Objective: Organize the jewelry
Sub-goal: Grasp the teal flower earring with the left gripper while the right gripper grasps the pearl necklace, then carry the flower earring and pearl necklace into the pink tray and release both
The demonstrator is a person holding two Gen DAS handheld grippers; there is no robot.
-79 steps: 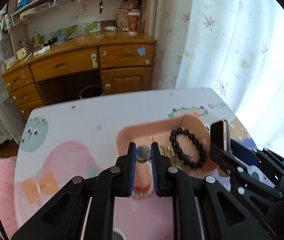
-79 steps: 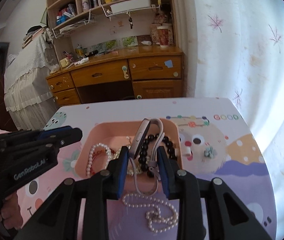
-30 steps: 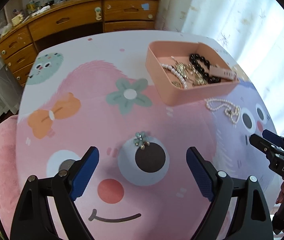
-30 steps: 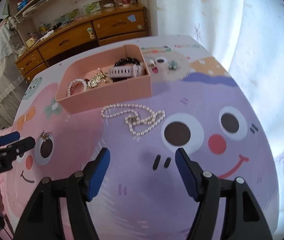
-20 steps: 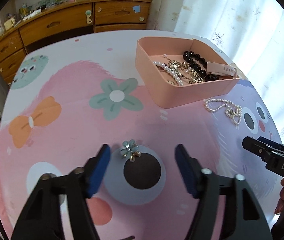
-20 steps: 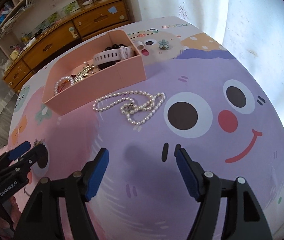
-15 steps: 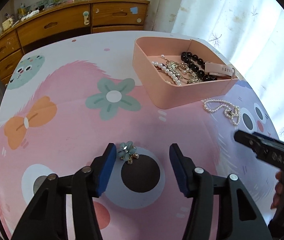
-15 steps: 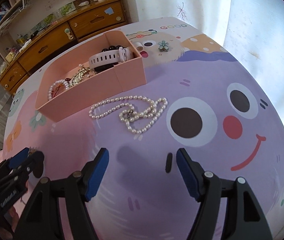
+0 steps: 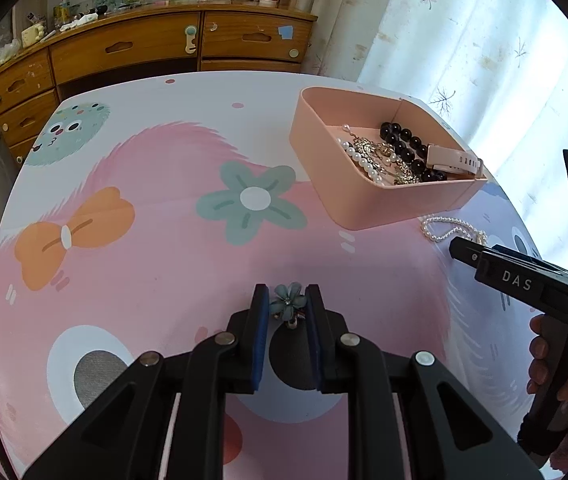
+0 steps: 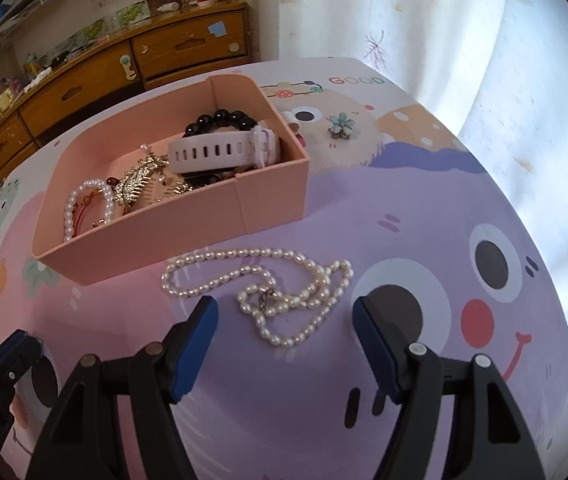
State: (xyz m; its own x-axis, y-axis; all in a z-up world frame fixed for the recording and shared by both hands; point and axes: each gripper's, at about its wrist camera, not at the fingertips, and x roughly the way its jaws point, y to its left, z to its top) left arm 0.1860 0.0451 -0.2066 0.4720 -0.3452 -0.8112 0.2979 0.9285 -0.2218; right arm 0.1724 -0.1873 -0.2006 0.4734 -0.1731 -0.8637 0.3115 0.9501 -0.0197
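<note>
Cartoon-printed table [image 10: 423, 208] fills both my views, with the pink tray [image 10: 188, 220] on it holding a watch [image 10: 220, 152], black beads [image 10: 220, 118], a pearl bracelet [image 10: 70, 208] and gold pieces [image 10: 140, 178]. My right gripper [image 10: 285, 320] sits spread wide around the pearl necklace [image 10: 268, 284] just before the tray. My left gripper [image 9: 287, 307] pinches a blue flower brooch [image 9: 287, 303] low over the table.

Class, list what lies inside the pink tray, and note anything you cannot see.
Inside the pink tray: black bead bracelet, pale watch strap, gold leaf brooch, pearl bracelet. The watch face and whatever lies beneath the pile are hidden.
</note>
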